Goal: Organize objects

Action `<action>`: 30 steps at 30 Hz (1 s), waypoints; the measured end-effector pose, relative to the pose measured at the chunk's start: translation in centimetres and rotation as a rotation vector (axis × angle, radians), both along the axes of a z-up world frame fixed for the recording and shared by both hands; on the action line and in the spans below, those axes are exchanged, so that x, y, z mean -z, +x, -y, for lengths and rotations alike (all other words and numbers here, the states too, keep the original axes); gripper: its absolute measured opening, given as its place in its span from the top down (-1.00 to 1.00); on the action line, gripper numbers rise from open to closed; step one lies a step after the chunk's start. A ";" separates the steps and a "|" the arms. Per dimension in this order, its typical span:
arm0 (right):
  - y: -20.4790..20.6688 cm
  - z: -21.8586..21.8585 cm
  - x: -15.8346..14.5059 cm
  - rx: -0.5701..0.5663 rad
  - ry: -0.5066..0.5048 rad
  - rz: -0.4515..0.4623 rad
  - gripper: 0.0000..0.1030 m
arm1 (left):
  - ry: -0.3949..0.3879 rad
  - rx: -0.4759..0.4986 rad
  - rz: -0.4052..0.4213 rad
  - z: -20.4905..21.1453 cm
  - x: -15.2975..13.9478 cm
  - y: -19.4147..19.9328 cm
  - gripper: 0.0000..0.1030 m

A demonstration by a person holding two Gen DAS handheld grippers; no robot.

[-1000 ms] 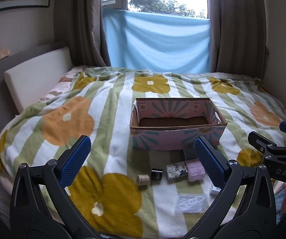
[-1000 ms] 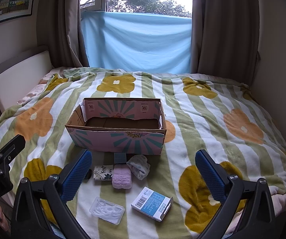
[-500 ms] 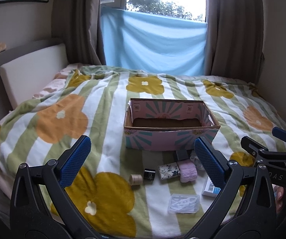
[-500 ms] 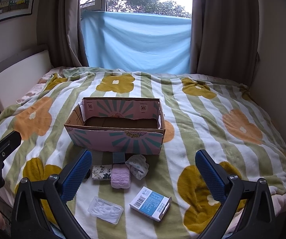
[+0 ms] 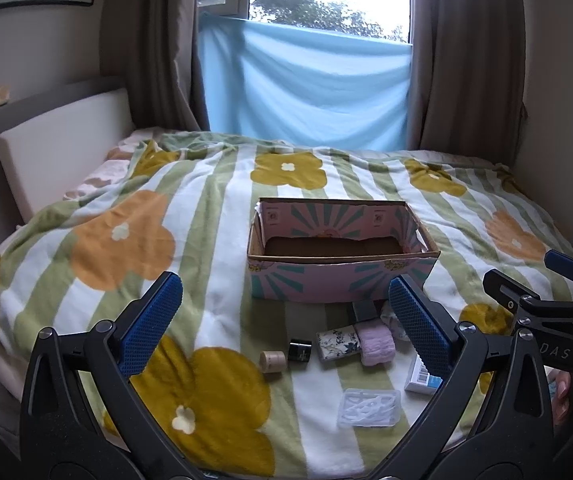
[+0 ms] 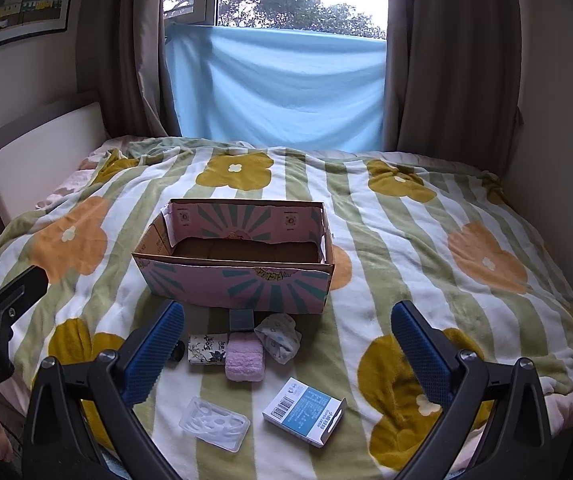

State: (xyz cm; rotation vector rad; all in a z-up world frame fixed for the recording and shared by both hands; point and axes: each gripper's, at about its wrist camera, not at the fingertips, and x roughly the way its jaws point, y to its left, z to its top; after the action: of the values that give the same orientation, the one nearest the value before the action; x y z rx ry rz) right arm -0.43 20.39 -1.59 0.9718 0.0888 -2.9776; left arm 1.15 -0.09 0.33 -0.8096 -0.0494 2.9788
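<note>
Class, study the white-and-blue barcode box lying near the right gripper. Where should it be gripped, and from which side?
Probably from above, across its two long edges. The white-and-blue box lies flat on the blanket, so only its thin sides offer opposing faces. The right gripper is open and wider than the box's short span. Its nearest neighbour, the clear plastic case, lies apart to its left.

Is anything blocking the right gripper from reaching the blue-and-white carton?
Nothing visible does. The right gripper hangs open above the blanket, and the blue-and-white carton lies flat, apart from the clear plastic case.
</note>
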 end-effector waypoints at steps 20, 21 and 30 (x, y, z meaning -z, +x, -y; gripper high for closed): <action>-2.1 -4.9 6.8 -0.146 0.094 0.161 -0.99 | -0.097 0.216 0.266 1.6 11.3 -5.5 -0.99; -2.2 -5.1 7.5 -0.153 0.102 0.174 -0.99 | -0.102 0.226 0.278 1.5 12.3 -5.8 -0.99; -2.8 -5.9 14.4 -0.317 0.094 0.282 -0.99 | -0.125 0.248 0.378 1.0 19.6 -8.8 -0.90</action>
State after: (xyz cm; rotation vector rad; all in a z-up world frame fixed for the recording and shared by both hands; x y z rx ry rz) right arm -3.22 26.27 -15.96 1.2450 0.3459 -2.5458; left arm -7.68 -1.14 -19.22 -1.2797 0.2080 2.5821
